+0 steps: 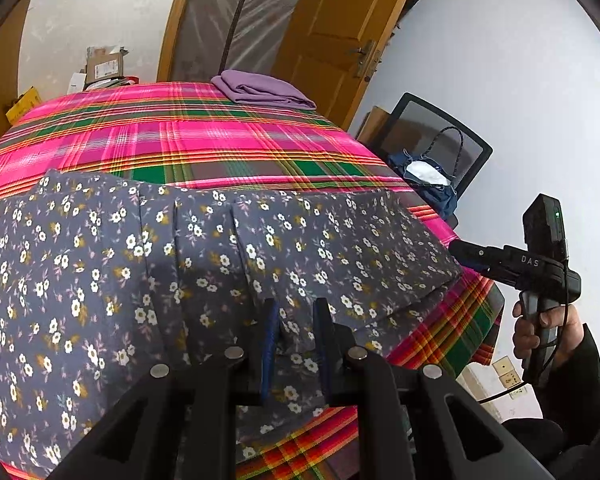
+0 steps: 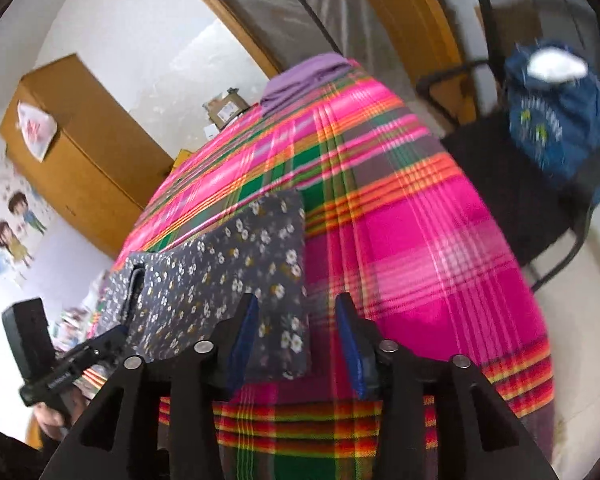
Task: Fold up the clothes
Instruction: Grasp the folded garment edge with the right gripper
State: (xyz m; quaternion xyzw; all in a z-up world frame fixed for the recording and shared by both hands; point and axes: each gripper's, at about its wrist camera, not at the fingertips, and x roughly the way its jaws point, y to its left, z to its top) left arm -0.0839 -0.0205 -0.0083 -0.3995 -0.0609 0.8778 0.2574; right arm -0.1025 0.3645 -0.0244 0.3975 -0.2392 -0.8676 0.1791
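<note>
A grey floral garment (image 1: 180, 260) lies folded in a long band across the near part of the pink plaid bed cover (image 1: 180, 132). My left gripper (image 1: 296, 332) is shut on a raised bunch of this fabric at its near edge. In the right wrist view the garment (image 2: 228, 276) ends in a corner that lies low between the wide-apart blue pads of my right gripper (image 2: 296, 320), which is open and not pressing on it. From the left wrist view the right gripper (image 1: 466, 252) sits just off the garment's right end, held by a hand in a dark sleeve.
A folded purple cloth (image 1: 260, 88) rests at the bed's far edge. A black chair (image 1: 440, 136) with a blue bag (image 2: 556, 120) stands right of the bed. A wooden door (image 1: 340, 20), a wardrobe (image 2: 84, 148) and a cardboard box (image 1: 104, 64) stand beyond.
</note>
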